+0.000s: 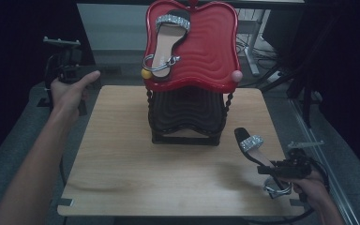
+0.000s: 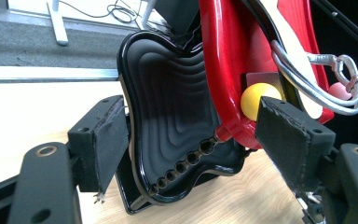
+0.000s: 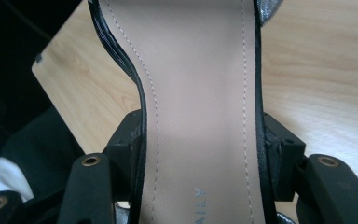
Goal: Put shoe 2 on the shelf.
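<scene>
Right hand-held gripper (image 1: 281,171): at about 4 o'clock on the desk (image 1: 122,164), near the right edge; its jaws clamp the second sandal across the insole, one pad pressed on each side edge, as the right gripper view shows.
Left hand-held gripper (image 1: 65,70): held in the person's left hand (image 1: 70,91) off the desk at about 10 o'clock; in the left gripper view its jaws stand wide apart with nothing between the pads.
Second sandal (image 1: 255,150): black with a tan insole and a glittery silver toe strap, at about 4 o'clock on the desk, toe pointing toward 11 o'clock; its silver ankle strap hangs by the gripper.
First sandal (image 1: 168,40): same kind, lying on the red tray, toe toward 12 o'clock, silver ankle strap at the tray's near left rim.
Red tray (image 1: 215,51): top tier of a two-tier stand at about 12 o'clock on the desk, apple-shaped with ridged surface.
Black tray (image 1: 187,110): lower tier, same shape, directly under the red one.
Yellow ball (image 1: 146,73): at the red tray's left near corner.
Pink ball (image 1: 236,76): at its right near corner.
</scene>
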{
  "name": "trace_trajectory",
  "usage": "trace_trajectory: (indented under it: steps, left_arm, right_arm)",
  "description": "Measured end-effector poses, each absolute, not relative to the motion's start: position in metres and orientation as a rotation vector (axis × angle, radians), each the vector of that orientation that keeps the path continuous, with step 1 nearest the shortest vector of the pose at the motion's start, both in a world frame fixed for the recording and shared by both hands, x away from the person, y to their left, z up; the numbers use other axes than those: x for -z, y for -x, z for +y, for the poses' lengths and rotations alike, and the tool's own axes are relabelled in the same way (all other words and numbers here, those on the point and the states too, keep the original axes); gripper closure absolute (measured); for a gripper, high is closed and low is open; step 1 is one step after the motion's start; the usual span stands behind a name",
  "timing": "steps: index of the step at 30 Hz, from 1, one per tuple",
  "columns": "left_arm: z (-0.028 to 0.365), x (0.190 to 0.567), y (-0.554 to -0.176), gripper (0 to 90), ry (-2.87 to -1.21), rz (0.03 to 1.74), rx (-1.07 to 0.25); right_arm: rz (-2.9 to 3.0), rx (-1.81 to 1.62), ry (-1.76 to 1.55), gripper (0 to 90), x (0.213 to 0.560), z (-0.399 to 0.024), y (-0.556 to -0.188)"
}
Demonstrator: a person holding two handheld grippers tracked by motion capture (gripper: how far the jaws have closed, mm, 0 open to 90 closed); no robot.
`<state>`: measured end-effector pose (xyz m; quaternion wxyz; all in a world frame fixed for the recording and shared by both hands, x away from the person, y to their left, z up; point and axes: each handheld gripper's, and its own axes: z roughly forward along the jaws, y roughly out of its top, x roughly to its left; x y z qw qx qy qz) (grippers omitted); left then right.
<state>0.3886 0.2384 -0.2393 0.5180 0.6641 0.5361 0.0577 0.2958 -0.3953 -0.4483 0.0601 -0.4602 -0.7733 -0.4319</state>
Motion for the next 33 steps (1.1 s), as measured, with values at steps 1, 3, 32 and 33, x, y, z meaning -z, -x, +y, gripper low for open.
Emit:
trace_trajectory:
  steps: [1,3,32,33]
  left_arm:
    - [0.239,0.240,-0.389,25.2,-1.594,1.287,-0.139]
    - [0.239,0.240,-0.389,25.2,-1.595,1.287,-0.138]
    - [0.236,0.238,-0.391,25.2,-1.595,1.284,-0.127]
    - [0.235,0.238,-0.391,25.2,-1.594,1.284,-0.125]
  right_arm:
    - [-2.332,1.318,1.403,42.7,0.447,-0.397,-0.297]
    - [-2.308,1.349,1.418,42.7,0.445,-0.403,-0.298]
    - [-2.187,1.622,1.482,42.7,0.360,-0.422,-0.346]
    - [-2.186,1.623,1.484,42.7,0.356,-0.421,-0.349]
